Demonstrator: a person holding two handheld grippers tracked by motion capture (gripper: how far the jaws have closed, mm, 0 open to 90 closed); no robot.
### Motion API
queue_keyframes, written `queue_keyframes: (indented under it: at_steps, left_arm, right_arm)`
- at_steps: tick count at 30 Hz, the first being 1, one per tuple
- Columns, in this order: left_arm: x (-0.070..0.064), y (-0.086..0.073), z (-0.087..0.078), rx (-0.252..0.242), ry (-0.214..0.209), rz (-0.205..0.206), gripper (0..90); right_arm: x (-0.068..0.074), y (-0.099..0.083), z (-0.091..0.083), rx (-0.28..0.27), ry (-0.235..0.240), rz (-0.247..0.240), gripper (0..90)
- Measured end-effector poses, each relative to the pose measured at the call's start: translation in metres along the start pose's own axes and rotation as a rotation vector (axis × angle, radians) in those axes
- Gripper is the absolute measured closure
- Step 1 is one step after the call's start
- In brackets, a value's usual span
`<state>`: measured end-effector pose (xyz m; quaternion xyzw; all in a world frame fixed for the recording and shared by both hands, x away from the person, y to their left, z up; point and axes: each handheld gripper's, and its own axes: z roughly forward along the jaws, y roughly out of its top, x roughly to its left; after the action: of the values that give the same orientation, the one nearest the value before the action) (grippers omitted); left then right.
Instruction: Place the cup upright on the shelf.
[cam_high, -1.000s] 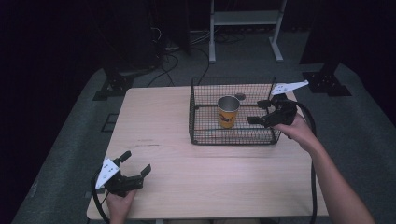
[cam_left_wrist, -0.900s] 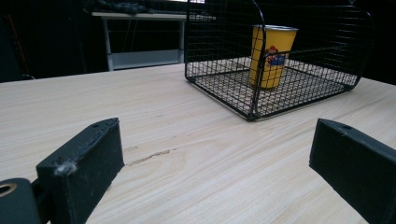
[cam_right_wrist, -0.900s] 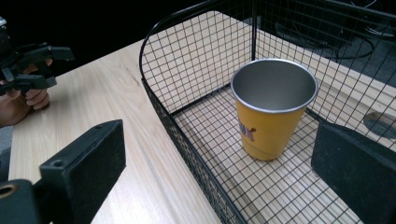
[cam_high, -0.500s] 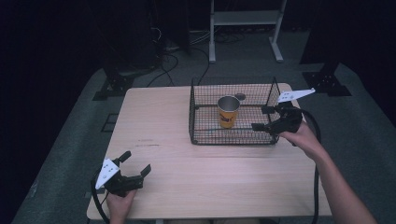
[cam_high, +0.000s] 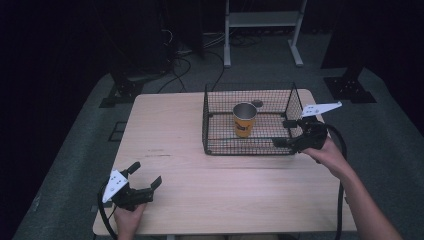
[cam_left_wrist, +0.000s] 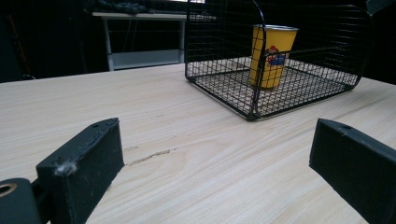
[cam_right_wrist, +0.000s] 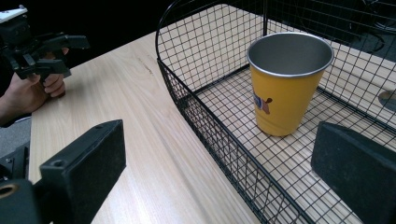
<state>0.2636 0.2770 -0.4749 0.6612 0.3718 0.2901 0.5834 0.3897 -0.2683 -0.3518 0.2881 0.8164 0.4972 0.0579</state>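
A pale wooden bench (cam_high: 200, 130) carries a black wire basket (cam_high: 215, 127) on its far right part. The basket's mesh floor rests directly on the wood. The bench's left and near parts are bare wood with a faint scuff mark (cam_high: 155, 151) left of the basket.

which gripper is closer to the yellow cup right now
The right gripper. It hangs open at the wire basket's right end, beside the yellow cup. The left gripper sits open at the table's near left corner.

Both tools gape wide: left tool (cam_high: 145, 182) low, right tool (cam_high: 286, 133) raised.
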Motion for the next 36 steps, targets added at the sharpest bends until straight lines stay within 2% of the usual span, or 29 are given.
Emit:
queue_keyframes:
  at_steps: [6, 19, 36]
  left_arm:
    - [0.000, 0.000, 0.000, 0.001, 0.001, 0.001, 2.2]
    - [0.000, 0.000, 0.000, 0.003, 0.001, 0.002, 2.2]
    - [-0.001, 0.000, 0.000, 0.004, 0.001, 0.004, 2.2]
  right_arm:
    - [0.003, -0.006, -0.003, -0.005, 0.000, -0.004, 2.6]
    - [0.006, -0.029, -0.008, 0.000, 0.004, 0.018, 2.7]
    - [0.015, -0.047, -0.016, 0.003, -0.002, 0.023, 2.7]
